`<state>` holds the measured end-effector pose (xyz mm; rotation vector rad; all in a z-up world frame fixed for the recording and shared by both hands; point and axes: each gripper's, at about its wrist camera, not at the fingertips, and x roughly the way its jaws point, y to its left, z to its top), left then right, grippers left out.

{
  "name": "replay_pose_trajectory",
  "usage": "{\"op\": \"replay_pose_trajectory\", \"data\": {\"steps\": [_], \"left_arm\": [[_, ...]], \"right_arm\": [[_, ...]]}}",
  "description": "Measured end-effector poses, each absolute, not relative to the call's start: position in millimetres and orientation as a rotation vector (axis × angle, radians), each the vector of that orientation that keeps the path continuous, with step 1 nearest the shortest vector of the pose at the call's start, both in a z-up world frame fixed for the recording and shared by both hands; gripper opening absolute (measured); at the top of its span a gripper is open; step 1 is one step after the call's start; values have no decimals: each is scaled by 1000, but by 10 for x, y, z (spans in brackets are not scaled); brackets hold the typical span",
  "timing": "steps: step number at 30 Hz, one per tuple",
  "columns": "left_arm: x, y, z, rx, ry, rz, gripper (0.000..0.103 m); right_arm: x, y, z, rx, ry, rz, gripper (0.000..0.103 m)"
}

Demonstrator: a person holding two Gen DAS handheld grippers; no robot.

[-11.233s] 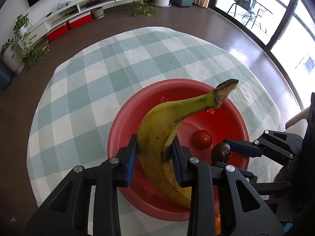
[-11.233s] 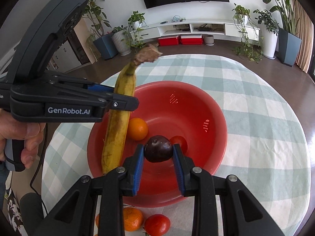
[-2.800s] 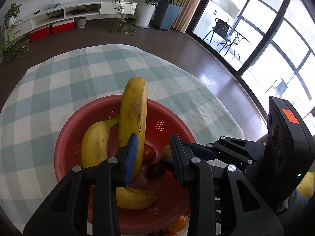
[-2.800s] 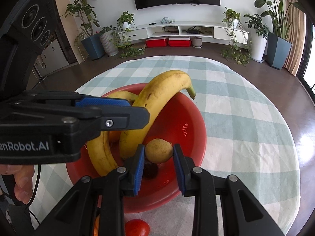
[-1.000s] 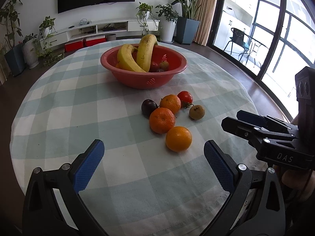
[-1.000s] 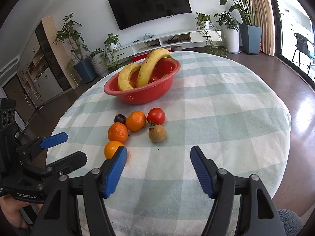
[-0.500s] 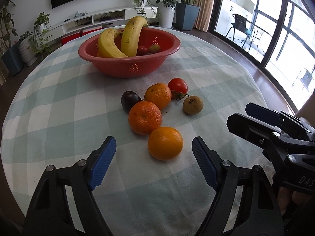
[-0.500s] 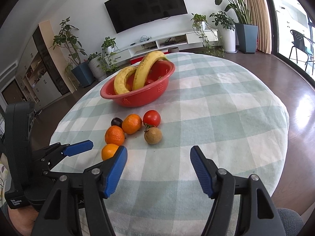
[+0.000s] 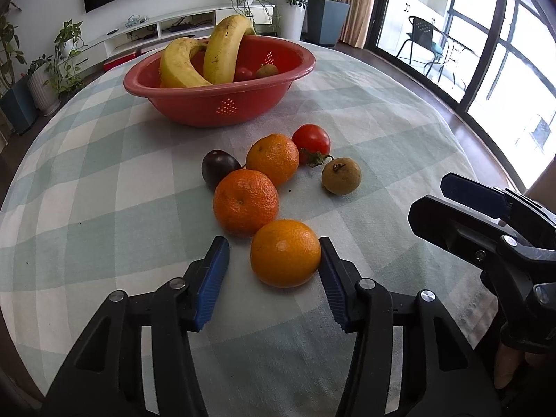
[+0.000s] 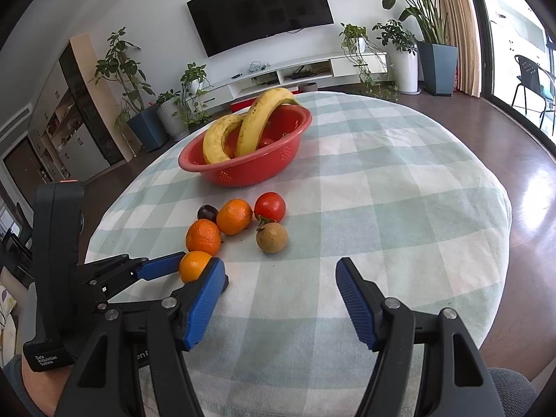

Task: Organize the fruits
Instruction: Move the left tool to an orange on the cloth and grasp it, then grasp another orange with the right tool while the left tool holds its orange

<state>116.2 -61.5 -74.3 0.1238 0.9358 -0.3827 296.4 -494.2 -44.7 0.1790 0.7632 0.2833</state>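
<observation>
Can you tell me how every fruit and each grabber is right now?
Nearest orange: on the cloth, between the jaws.
Left gripper: jaws just closing, left pad not touching.
Right gripper: open, empty.
Other loose fruit: lying on the cloth.
Bananas: leaning in the red bowl.

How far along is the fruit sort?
Done: two bananas plus a few small fruits sit in the red bowl. In hand: the left claw has just been closing around the nearest orange; one pad touches, the other shows a gap, so no grip yet. Right claw open, empty. Left on the tablecloth: two more oranges, tomato, plum, brown fruit.
</observation>
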Motion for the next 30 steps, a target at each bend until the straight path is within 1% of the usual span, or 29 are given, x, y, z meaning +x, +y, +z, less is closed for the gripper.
{"op": "replay_pose_trajectory", "data": {"steps": [2,16,25,30], "left_arm": [[1156,-604,-739,122,935,-397,35],[950,-220,-631,82,912,-403,35],[821,343,-580,15,886,-325,35],[800,477,-590,-18,873,-323,35]], "right_arm": [[2965,-4940,-446,179,763,284,70],[2995,-4885,-429,166,782,302,70],[3216,-4284,-380,100,841,431,70],[3457,-4118,-477,139,920,429,66]]}}
